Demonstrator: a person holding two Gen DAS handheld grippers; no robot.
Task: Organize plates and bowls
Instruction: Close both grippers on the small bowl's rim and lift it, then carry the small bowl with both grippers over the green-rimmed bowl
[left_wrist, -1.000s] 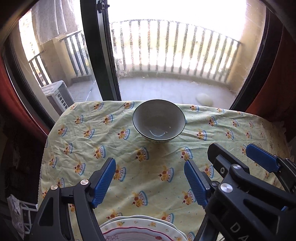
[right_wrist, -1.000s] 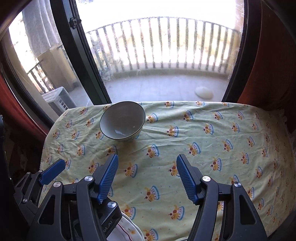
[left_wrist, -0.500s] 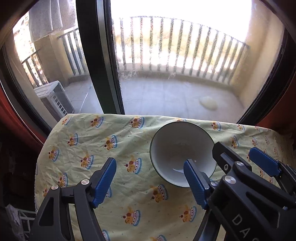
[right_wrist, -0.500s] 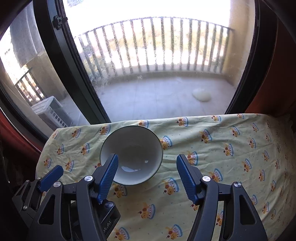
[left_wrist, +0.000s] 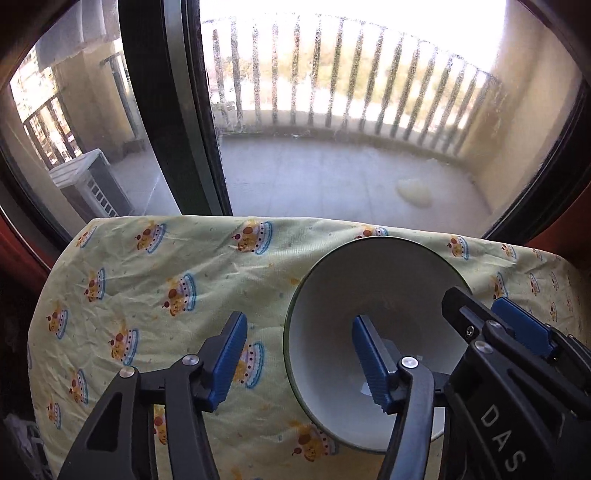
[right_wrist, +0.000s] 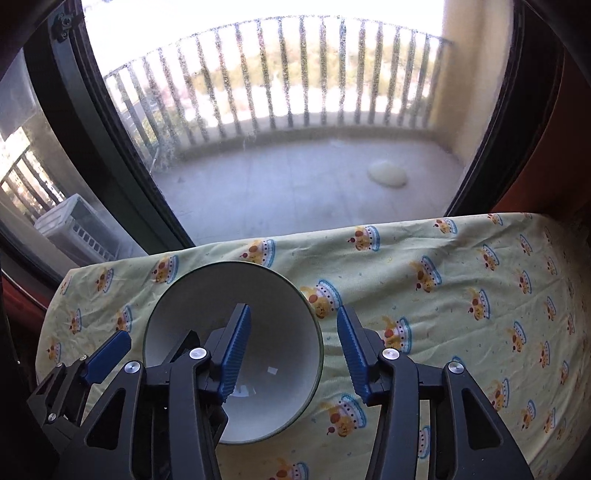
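Observation:
A white bowl with a dark green rim (left_wrist: 373, 295) stands upright on the yellow cartoon-print tablecloth (left_wrist: 166, 280). My left gripper (left_wrist: 299, 362) is open and straddles the bowl's left wall: the right finger is inside the bowl, the left finger outside over the cloth. My right gripper (right_wrist: 293, 350) is open and straddles the bowl's right wall (right_wrist: 236, 295): the left finger is inside, the right finger outside. Neither gripper grips the rim. The right gripper (left_wrist: 517, 328) also shows in the left wrist view.
The table's far edge runs just behind the bowl, against a glass balcony door with a dark frame (left_wrist: 173, 110). The cloth stretches far to the right (right_wrist: 480, 295) in the right wrist view. Red curtains flank the window.
Both grippers moved forward and down to the bowl, which now looms large between them. One finger of each now sits inside the bowl. The stacked plates left the left wrist view.

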